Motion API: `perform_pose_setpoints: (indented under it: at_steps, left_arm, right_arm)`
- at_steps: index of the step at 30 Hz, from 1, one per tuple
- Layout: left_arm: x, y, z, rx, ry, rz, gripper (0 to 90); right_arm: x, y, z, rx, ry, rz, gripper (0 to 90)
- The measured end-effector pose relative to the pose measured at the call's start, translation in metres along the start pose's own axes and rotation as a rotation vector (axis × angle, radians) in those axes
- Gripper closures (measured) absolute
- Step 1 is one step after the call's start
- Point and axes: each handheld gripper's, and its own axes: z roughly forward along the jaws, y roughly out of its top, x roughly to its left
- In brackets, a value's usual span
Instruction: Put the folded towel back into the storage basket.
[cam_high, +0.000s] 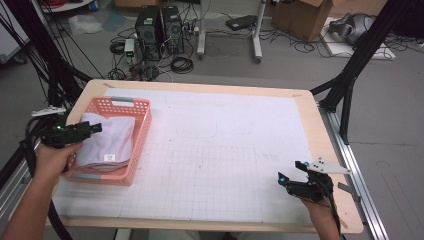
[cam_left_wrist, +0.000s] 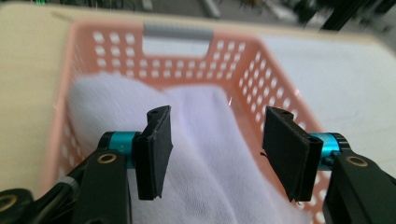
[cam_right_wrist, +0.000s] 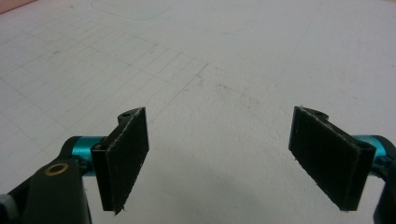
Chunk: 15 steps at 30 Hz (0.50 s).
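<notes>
Hovering over the pink basket (cam_high: 142, 131) at the table's left edge, the left gripper (cam_left_wrist: 217, 151) had its 2 black pads spread apart with nothing pinched between them; the folded white cloth (cam_left_wrist: 205, 154) lay below the gap, inside the basket, its label end toward the person. The right gripper (cam_right_wrist: 238, 158) sat well apart, near the front right corner of the white gridded mat (cam_high: 220, 150), its 2 pads wide apart over bare mat and gripping nothing.
</notes>
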Motion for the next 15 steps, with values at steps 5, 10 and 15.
perform_pose_setpoints:
  at_steps: [5, 10, 15]
  left_arm:
    - [0.003, -0.003, 0.018, 0.080, 0.109, -0.013, 40.1]
    - [0.009, -0.004, 0.028, 0.145, 0.172, -0.042, 39.7]
    - [0.011, -0.007, 0.039, 0.180, 0.194, -0.029, 40.0]
  right_arm:
    - [-0.002, 0.000, -0.002, -0.004, -0.001, 0.003, 18.8]
    - [-0.002, -0.001, -0.002, -0.001, -0.002, 0.006, 18.8]
    - [0.000, 0.000, 0.000, 0.003, -0.002, -0.004, 18.8]
